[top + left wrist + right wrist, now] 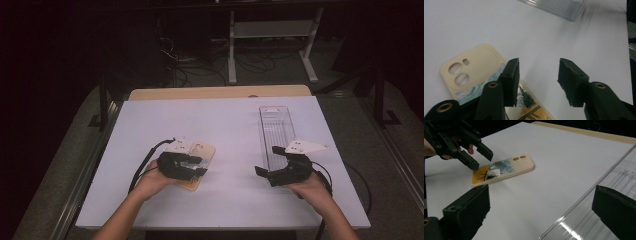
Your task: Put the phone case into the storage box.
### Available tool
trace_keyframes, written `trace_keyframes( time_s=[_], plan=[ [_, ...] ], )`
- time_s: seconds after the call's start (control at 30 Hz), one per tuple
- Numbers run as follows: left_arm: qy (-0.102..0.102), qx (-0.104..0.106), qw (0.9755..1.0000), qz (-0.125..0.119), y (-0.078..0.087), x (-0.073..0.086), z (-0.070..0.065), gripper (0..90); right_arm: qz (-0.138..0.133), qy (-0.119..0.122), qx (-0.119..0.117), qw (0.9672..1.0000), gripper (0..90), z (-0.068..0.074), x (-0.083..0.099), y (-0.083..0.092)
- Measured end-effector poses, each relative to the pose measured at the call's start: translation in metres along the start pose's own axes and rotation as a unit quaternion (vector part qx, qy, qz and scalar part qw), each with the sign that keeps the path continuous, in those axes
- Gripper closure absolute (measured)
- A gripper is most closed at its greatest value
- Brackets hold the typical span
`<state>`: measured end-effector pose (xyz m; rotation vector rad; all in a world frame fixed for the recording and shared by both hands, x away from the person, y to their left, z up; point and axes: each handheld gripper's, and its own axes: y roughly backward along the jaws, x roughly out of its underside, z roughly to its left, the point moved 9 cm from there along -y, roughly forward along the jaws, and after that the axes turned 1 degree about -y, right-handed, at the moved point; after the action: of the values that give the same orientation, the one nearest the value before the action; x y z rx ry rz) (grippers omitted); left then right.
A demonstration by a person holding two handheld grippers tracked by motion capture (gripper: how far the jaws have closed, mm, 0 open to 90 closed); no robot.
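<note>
A cream phone case (203, 148) with a painted picture on its back lies flat on the white table, camera cutouts at its far end. My left gripper (201, 166) hovers over the case's near end. In the left gripper view its jaws (539, 65) stand apart, the left one above the case (471, 65) edge and bare table between them. From the right gripper view the left gripper (482, 161) sits just above the case (521, 163), not pressing it. My right gripper (267, 160) is wide open at the near end of a clear plastic tray (276, 125).
The long clear tray (584, 197) runs away from me on the table's right side; the right gripper (541, 195) has one jaw over it and one over the table (225, 125). A wooden strip edges the far side. Dark floor, cables and a stand lie beyond.
</note>
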<state>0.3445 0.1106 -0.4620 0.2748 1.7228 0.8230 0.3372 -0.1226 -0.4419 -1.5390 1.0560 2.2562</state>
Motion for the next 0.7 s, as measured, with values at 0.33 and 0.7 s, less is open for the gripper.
trace_keyframes(
  time_s=[0.33,0.7],
  plan=[
    [0.007,0.021,0.9995,0.025,-0.006,0.006,-0.007,85.3,0.0,-0.001,0.001,1.0,1.3,0.0,0.0,0.0],
    [0.008,0.024,0.9985,0.048,-0.015,0.016,-0.015,89.6,-0.001,-0.001,0.001,1.0,1.3,0.0,0.0,0.0]
  ],
)
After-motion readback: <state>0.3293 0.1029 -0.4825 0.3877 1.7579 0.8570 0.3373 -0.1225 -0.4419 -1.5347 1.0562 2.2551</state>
